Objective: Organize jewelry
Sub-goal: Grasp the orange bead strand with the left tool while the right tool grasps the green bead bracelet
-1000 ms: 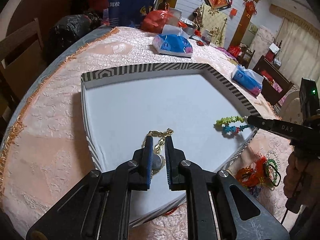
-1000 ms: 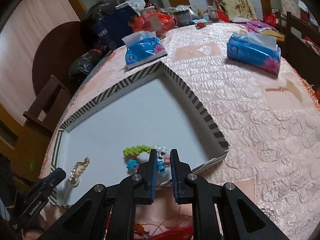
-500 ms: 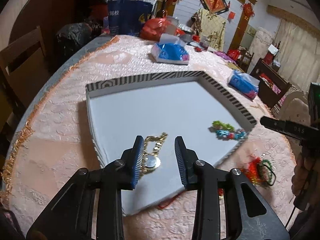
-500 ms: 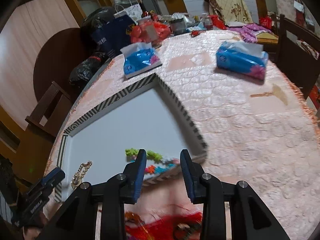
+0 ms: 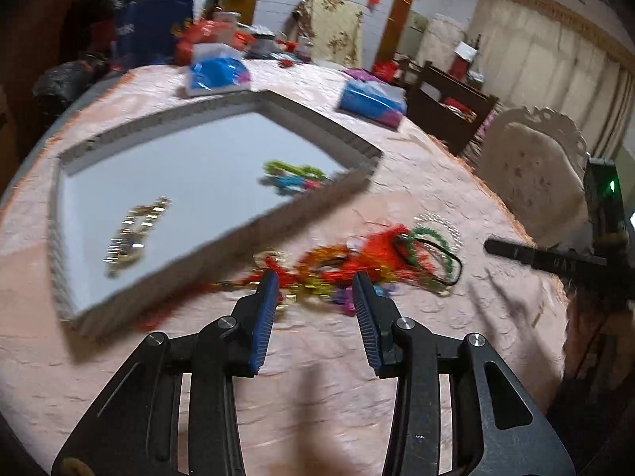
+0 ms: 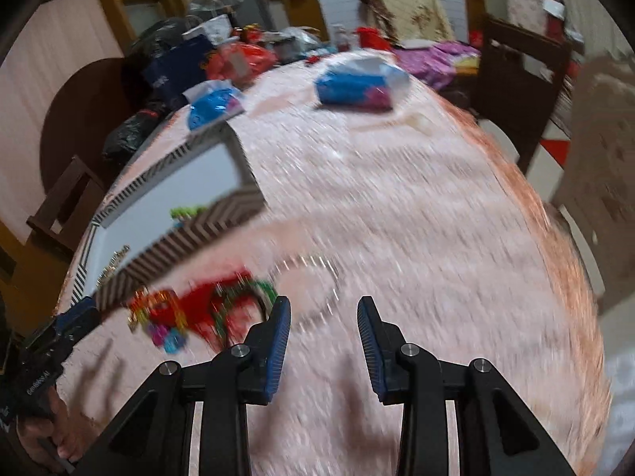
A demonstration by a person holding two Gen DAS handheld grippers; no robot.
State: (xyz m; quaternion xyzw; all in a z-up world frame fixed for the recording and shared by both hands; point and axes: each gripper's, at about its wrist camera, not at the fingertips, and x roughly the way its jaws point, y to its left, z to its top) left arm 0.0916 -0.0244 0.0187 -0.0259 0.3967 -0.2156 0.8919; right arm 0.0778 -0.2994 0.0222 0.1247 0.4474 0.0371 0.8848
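Inside the striped-rim tray lie two pieces: a gold chain toward its near left corner and a green and blue beaded bracelet toward its right side, well apart from each other on the pale floor. The right wrist view shows the same tray from lower down, with only the green tip of the bracelet and a bit of the chain showing over its wall.

Outside the tray, a tangle of red, orange and green jewelry sits on the pink tablecloth, just beyond the tray's near edge. Two blue tissue packs rest farther back on the cloth.

The left gripper hangs over the cloth with its jaws spread wide and nothing between them, its tips just short of the tangle. The right gripper is likewise wide and empty, with the tangle to its left.

A second ago the left jaws were narrow around the chain and the right ones narrow on the bracelet, both inside the tray. Both tools have since let go, widened and swung out of the tray toward the loose pile; both views are streaked with motion blur.
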